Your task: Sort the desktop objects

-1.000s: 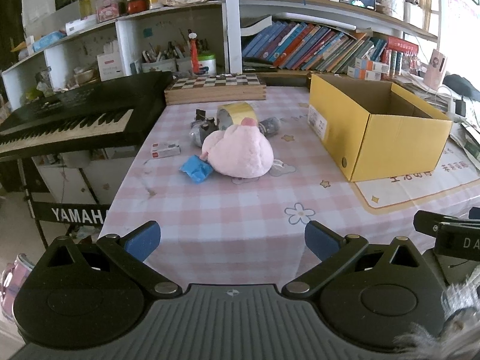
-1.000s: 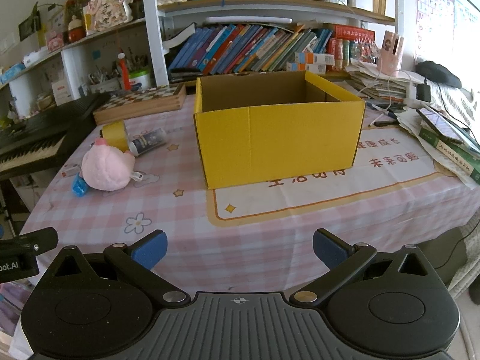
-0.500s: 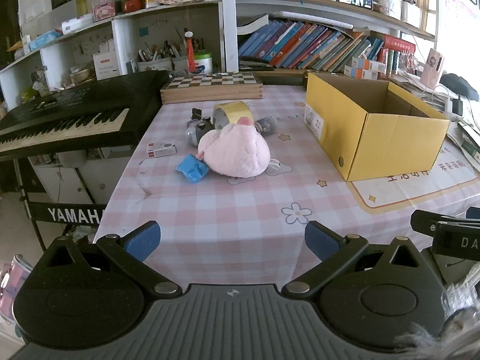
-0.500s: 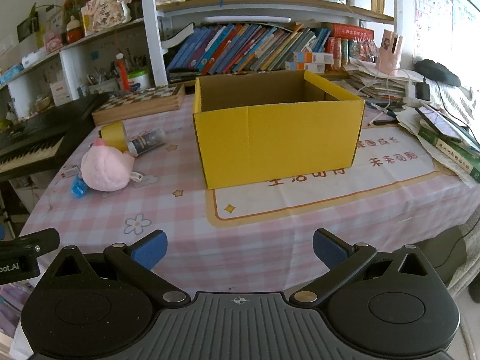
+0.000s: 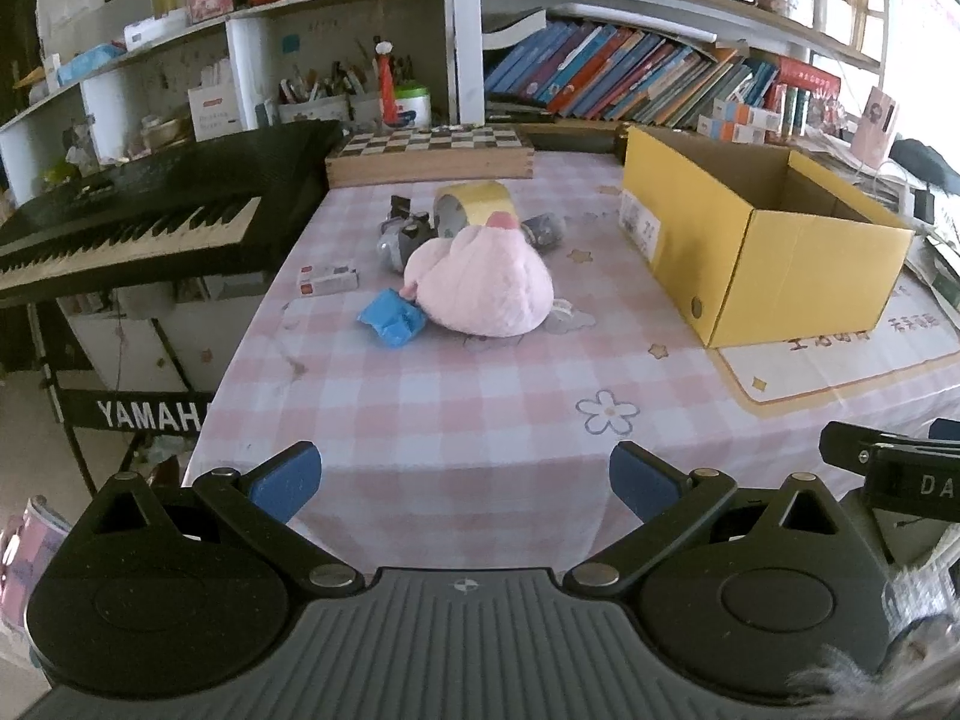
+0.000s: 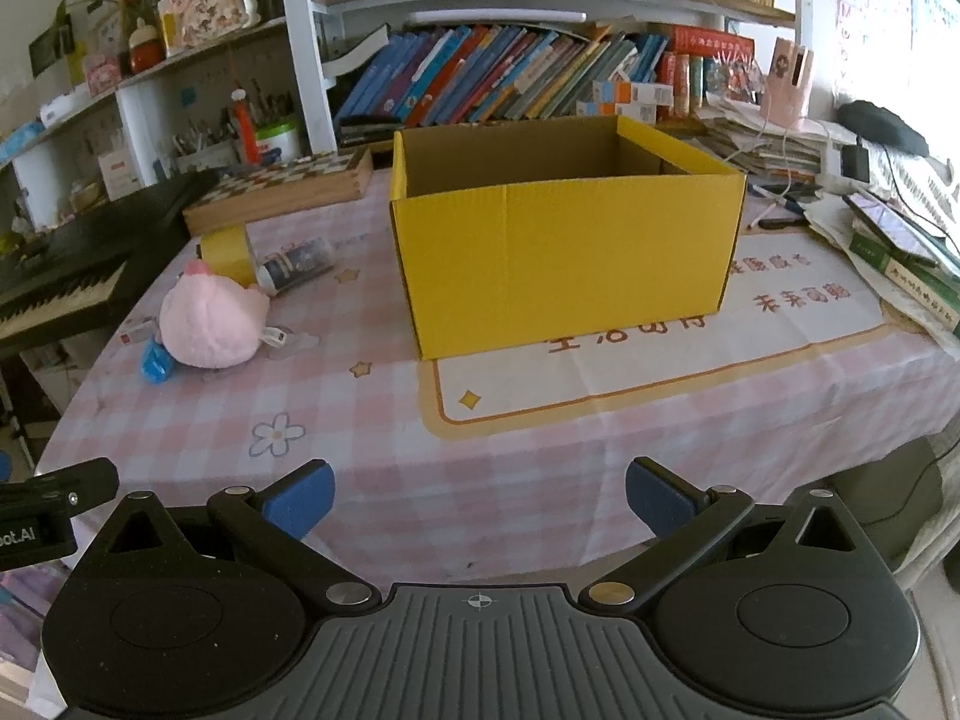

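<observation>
Left wrist view: left gripper [image 5: 465,480], jaws spread wide, nothing between them, held off the near table edge. Ahead and slightly left of its centreline, well apart: pink plush toy [image 5: 480,282], lying with its long axis roughly across the view. Touching or just beside it: blue packet [image 5: 391,319] at its left; small white carton [image 5: 328,279] further left; yellow tape roll [image 5: 477,206] and grey cylindrical items [image 5: 401,240] behind, their type not readable.

Right wrist view: right gripper [image 6: 478,495], jaws likewise wide and empty, facing the yellow cardboard box [image 6: 564,252], open-topped; no contents visible over its wall. The plush sits far to this gripper's left.

Judgement: left gripper is nearer the cluster; box lies to the cluster's right.

Writing: "YAMAH", cut off, on the keyboard stand [image 5: 150,414]. Red characters on the table mat [image 6: 798,300], not legible. Box label too small to read.
</observation>
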A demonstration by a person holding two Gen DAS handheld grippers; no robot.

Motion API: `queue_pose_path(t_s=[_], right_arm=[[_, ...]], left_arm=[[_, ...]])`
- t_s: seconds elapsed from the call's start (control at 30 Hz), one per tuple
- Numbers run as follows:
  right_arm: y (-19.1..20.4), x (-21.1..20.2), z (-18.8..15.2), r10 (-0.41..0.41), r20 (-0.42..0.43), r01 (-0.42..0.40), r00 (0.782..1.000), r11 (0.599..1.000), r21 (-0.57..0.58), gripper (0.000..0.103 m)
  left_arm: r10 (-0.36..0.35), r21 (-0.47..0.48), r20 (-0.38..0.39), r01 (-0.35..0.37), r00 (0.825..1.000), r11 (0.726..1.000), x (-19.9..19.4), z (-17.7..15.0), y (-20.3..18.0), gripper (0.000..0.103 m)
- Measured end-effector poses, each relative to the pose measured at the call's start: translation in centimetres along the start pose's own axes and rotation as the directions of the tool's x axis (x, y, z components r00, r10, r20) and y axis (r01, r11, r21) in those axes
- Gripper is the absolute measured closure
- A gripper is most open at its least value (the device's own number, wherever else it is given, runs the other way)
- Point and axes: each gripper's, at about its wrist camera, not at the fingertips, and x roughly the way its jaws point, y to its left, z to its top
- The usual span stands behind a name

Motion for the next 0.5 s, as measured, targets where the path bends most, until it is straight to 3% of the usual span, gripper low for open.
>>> queue_pose_path(t_s=[0.27,0.5], right_arm=[[-0.3,0.1,0.1,0.007,-0.015,-0.007,1.0,1.0,0.011,0.0],[-0.4,0.4,0.4,-0.011,-0.017,0.011,1.0,1.0,-0.008,0.0]], left_arm=[[0.002,0.0,-0.045,-0.002,0.999,1.0,0.8,0.1,-0.3,0.0],[0.004,0.015,-0.011,-0.004,1.0,1.0,-0.6,0.6,-0.7,0.0]])
